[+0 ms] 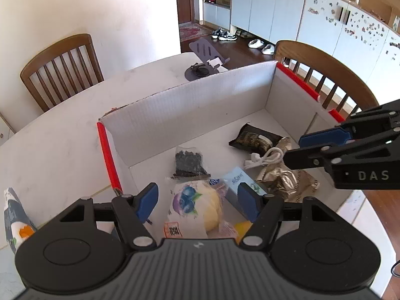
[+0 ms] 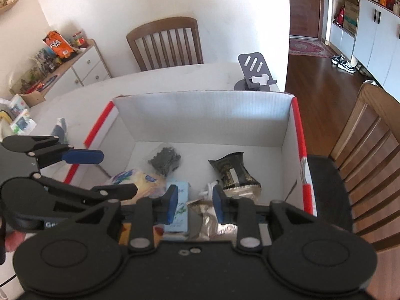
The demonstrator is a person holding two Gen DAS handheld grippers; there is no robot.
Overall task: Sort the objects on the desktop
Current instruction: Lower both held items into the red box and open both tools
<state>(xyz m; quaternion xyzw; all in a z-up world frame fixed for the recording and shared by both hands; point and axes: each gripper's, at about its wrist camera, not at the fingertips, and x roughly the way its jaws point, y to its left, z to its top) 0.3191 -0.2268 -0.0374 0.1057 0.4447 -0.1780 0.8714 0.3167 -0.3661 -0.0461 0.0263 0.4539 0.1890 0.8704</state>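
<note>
A white cardboard box [image 1: 200, 105] [image 2: 200, 115] with red edges stands on the pale table. In it lie a blueberry bread pack [image 1: 192, 205] [image 2: 140, 182], a clear bag of dark bits [image 1: 188, 161] [image 2: 165, 160], a black packet [image 1: 255, 138] [image 2: 232, 172], a white cable [image 1: 265, 158] [image 2: 208, 190], a gold foil packet [image 1: 282, 175] [image 2: 210, 217] and a light blue tissue pack [image 1: 237, 178] [image 2: 178, 215]. My left gripper [image 1: 197, 202] [image 2: 112, 172] hangs open above the bread pack, pads clear of it. My right gripper [image 2: 195, 203] [image 1: 297, 150] is open above the foil packet and the cable, with nothing between its pads.
A grey phone stand [image 1: 205, 50] [image 2: 255, 72] sits on the table behind the box. A printed packet [image 1: 15, 215] lies on the table left of the box. Wooden chairs [image 1: 62, 67] [image 2: 370, 155] stand at the table's far side and right.
</note>
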